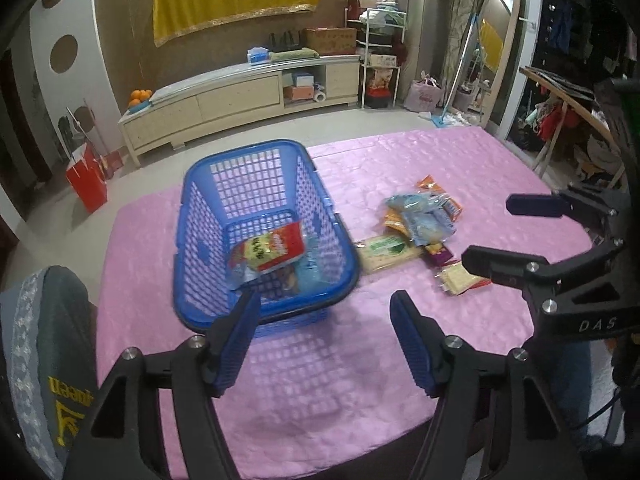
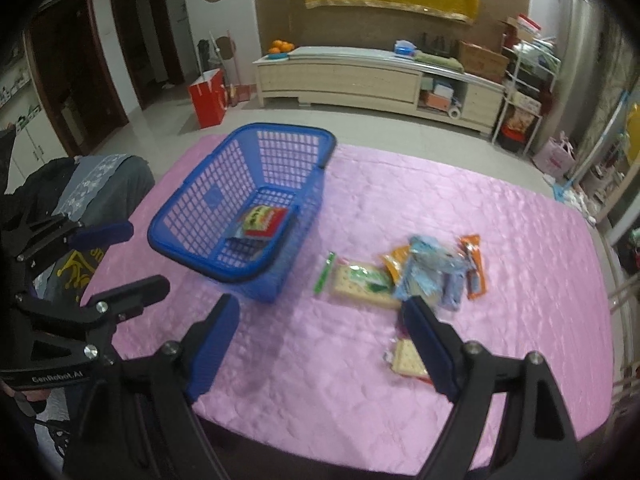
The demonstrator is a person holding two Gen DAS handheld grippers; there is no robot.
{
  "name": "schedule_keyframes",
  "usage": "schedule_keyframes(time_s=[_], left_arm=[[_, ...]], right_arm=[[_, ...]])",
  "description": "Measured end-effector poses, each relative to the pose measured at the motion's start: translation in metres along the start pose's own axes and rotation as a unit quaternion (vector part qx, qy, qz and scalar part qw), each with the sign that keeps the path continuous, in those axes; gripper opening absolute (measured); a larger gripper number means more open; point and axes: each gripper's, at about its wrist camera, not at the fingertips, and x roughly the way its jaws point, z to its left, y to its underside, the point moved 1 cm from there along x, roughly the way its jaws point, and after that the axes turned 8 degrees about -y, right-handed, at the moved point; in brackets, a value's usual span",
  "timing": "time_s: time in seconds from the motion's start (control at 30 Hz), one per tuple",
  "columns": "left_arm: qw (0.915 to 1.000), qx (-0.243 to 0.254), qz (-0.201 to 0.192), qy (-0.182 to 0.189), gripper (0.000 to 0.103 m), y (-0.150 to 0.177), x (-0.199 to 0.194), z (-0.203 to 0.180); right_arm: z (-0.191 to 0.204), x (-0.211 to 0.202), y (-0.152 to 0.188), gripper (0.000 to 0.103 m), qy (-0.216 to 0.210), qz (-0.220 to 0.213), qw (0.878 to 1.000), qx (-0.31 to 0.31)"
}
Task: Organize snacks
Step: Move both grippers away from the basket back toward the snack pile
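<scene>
A blue plastic basket (image 1: 192,216) (image 2: 188,216) stands on the pink table and holds a red and yellow snack packet (image 1: 268,254) (image 2: 262,222). Right of it lies a pile of loose snacks: a green cracker pack (image 1: 386,254) (image 2: 360,284), a light blue packet (image 1: 420,216) (image 2: 430,270), an orange packet (image 2: 474,264) and a small cracker pack (image 1: 458,278) (image 2: 406,360). My left gripper (image 1: 324,340) is open and empty, just in front of the basket. My right gripper (image 2: 320,346) is open and empty, near the small cracker pack.
The pink quilted cloth (image 1: 320,392) covers the table. A chair with a grey garment (image 1: 44,344) stands at the table's left edge. A long low cabinet (image 1: 240,100) and a red bag (image 1: 86,180) stand on the floor beyond.
</scene>
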Motion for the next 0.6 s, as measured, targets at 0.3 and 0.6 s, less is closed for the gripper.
schedule_keyframes(time_s=[0.3, 0.6], left_arm=[[0.9997, -0.018, -0.013, -0.004, 0.065, -0.008, 0.004, -0.033], [0.9993, 0.002, -0.032, 0.017, 0.065, -0.005, 0.02, -0.07]], right_arm=[[-0.033, -0.029, 0.018, 0.091, 0.037, -0.031, 0.999, 0.002], [-0.064, -0.03, 0.043, 0.091, 0.056, -0.021, 0.998, 0.009]])
